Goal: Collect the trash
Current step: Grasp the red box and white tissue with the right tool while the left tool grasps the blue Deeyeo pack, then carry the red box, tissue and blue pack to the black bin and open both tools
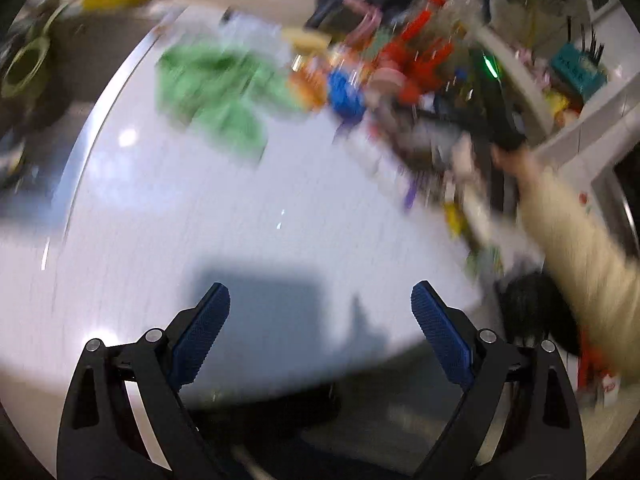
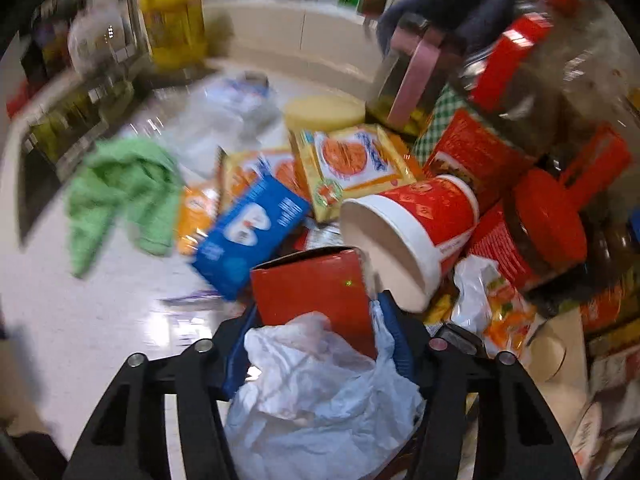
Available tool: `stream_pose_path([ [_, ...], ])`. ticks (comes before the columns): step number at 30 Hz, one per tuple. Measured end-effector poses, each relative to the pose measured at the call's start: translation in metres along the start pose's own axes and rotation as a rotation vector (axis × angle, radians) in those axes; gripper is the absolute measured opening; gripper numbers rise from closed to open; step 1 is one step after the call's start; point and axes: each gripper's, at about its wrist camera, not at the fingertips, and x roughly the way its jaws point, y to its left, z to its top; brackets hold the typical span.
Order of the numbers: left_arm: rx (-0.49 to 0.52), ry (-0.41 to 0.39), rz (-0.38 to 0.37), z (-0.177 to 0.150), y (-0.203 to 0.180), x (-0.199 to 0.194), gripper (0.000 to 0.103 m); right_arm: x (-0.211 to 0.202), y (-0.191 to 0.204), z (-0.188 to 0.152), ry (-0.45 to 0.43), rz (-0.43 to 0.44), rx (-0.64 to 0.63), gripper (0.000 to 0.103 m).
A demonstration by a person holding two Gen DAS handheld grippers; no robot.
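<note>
My right gripper (image 2: 320, 320) is shut on a red carton (image 2: 316, 284) with crumpled white plastic (image 2: 320, 392) bunched between its fingers. Just ahead lie a tipped red-and-white paper cup (image 2: 408, 236), a blue box (image 2: 248, 232), yellow cracker packets (image 2: 356, 164) and a green cloth (image 2: 120, 192) on the white counter (image 2: 100, 320). My left gripper (image 1: 320, 320) is open and empty above the bare white counter (image 1: 200, 220). The trash pile (image 1: 360, 80) and green cloth (image 1: 212, 88) lie blurred far ahead of it. The right hand's sleeve (image 1: 580, 248) shows at right.
Red-lidded jars (image 2: 548, 220), a pink-lidded jar (image 2: 412, 80) and a yellow bottle (image 2: 172, 12) crowd the counter's back and right. A white wrapper with orange print (image 2: 492, 308) lies by my right gripper. A sink edge (image 2: 60, 128) runs along the left.
</note>
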Motion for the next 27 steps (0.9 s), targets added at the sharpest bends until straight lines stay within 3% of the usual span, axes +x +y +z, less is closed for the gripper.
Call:
stream_pose_path([
  [4,0.028,-0.019,0.006,0.077,-0.018,0.053,0.09,-0.043,-0.011,-0.009,-0.149,0.084,0.188,0.054],
  [8,0.11,-0.02,0.137,0.127,-0.042,0.118,0.09,-0.082,-0.021,-0.031,-0.273,0.152,0.406,0.054],
  [12,0.229,0.0,0.253,0.152,-0.077,0.169,0.09,-0.104,-0.012,-0.051,-0.317,0.171,0.484,0.054],
  [17,0.355,0.044,0.44,0.155,-0.096,0.218,0.09,-0.119,-0.01,-0.069,-0.324,0.17,0.522,0.054],
  [20,0.415,0.045,0.528,0.154,-0.098,0.234,0.064,-0.12,-0.01,-0.076,-0.325,0.164,0.533,0.054],
  [22,0.42,0.015,0.521,0.155,-0.098,0.233,0.044,-0.123,-0.01,-0.081,-0.33,0.164,0.537,0.055],
  [27,0.409,-0.036,0.488,0.155,-0.093,0.216,0.039,-0.127,-0.008,-0.083,-0.348,0.162,0.538,0.055],
])
